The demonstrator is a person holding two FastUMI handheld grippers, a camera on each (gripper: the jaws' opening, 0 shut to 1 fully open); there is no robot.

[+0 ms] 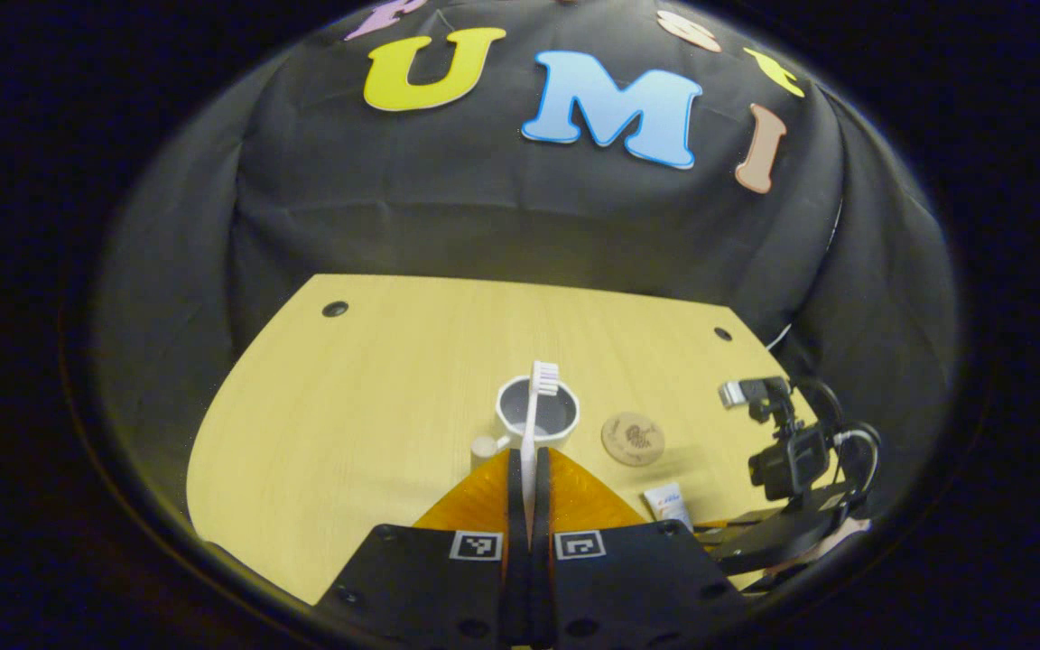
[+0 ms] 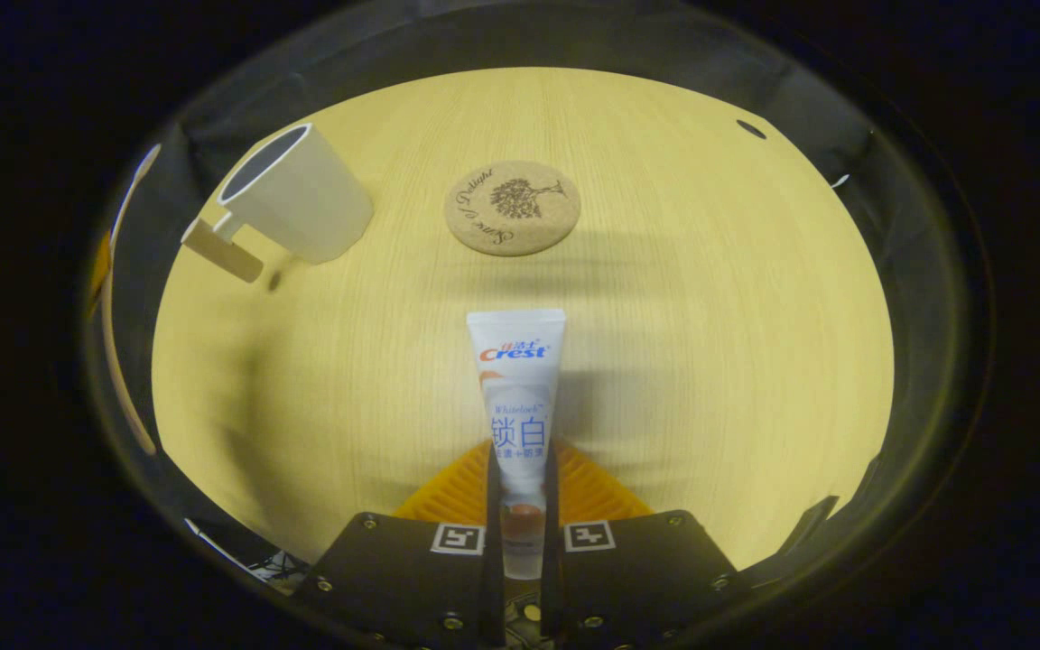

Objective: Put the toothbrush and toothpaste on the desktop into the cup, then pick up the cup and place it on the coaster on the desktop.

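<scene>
My left gripper [image 1: 529,460] is shut on the handle of a white toothbrush [image 1: 531,433], which points forward with its bristle head in line with the mouth of the white cup [image 1: 565,420]. The cup stands upright on the wooden table [image 1: 348,406], its handle to the left. My right gripper [image 2: 520,451] is shut on the lower end of a white toothpaste tube [image 2: 517,379], whose flat end points at the round cork coaster [image 2: 513,208]. The cup [image 2: 303,194] is to the coaster's left. I cannot tell whether the tube touches the table [image 2: 710,316].
In the left gripper view the coaster [image 1: 632,438] lies right of the cup, and the toothpaste [image 1: 669,504] is nearer, beside the other gripper's camera mount [image 1: 786,456]. Black cloth walls stand behind the table. Small holes [image 1: 335,309] mark its far corners.
</scene>
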